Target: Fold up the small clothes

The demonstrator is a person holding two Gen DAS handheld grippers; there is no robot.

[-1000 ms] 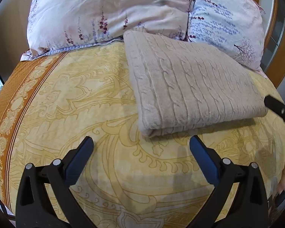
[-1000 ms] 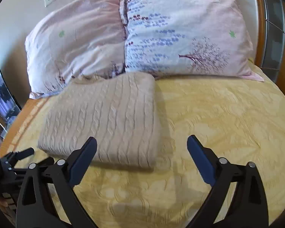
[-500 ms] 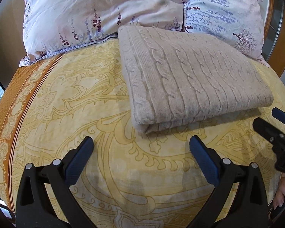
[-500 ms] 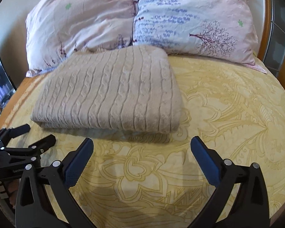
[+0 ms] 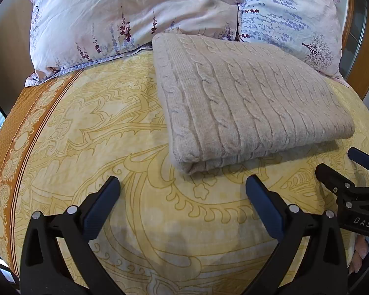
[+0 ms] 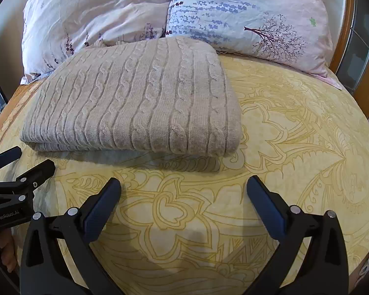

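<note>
Hovering wide apart, my left gripper (image 5: 182, 191) and right gripper (image 6: 183, 191) hold nothing. Folded sweater (image 5: 246, 103) lies at twelve o'clock on the bedspread (image 5: 86, 127), touching the pillows (image 5: 135, 12).

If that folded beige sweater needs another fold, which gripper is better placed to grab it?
Probably the left gripper: the sweater has a corner just ahead of its open jaws. The right gripper, also open, faces mostly bare bedspread.
</note>
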